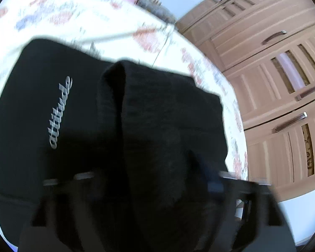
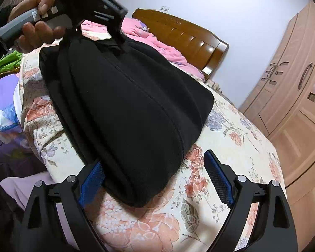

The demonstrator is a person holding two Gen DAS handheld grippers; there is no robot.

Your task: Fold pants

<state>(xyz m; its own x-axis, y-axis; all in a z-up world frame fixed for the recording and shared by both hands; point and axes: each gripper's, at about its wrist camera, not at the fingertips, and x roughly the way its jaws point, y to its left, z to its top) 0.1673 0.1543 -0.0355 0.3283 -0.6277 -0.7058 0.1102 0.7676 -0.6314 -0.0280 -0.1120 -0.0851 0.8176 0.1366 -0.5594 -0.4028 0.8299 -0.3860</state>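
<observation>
Bed (image 2: 231,130) with floral cover, folded black pants (image 2: 126,109) lying on it, pink quilt (image 2: 157,42) behind

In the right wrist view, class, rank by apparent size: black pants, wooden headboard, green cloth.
1. black pants
2. wooden headboard, though it lies farther away, so true size is unsure
3. green cloth, partly cut off

Home bedroom. Bed (image 2: 231,138) w/ floral cover under the right claw (image 2: 155,180); wood headboard (image 2: 184,35) & pink quilt (image 2: 157,42) beyond it, wardrobe (image 2: 294,96) w/ metal handles to its right, white wall (image 2: 220,4) behind.
</observation>
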